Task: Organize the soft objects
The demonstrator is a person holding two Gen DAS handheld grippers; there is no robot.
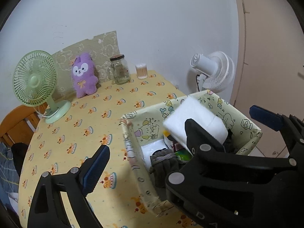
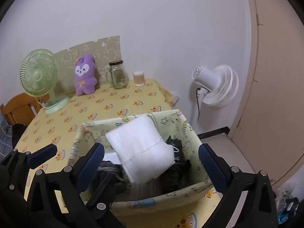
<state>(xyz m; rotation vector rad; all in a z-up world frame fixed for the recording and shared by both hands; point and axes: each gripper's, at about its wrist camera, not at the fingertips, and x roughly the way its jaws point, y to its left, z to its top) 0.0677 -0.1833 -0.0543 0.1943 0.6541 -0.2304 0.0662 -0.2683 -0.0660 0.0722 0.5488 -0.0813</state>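
A pale yellow fabric storage box (image 1: 131, 152) (image 2: 171, 195) stands at the table's near right corner. A white padded roll (image 1: 195, 121) (image 2: 142, 148) lies tilted on top of its contents, free of any finger. Dark gloves (image 1: 165, 163) and dark cloth (image 2: 174, 172) lie inside. My right gripper (image 2: 151, 156) is open, its blue pads straddling the box and the roll. My left gripper (image 1: 179, 135) is open over the box's left side. A purple plush toy (image 1: 83, 75) (image 2: 84, 75) leans upright at the table's back.
A green desk fan (image 1: 36, 79) (image 2: 39, 74) stands back left. A glass jar (image 1: 119, 69) (image 2: 117, 75) and a cotton swab tub (image 1: 141, 71) (image 2: 138, 78) stand at the back. A white floor fan (image 1: 214, 71) (image 2: 216, 85) is right of the table. A wooden chair (image 1: 17, 121) is left.
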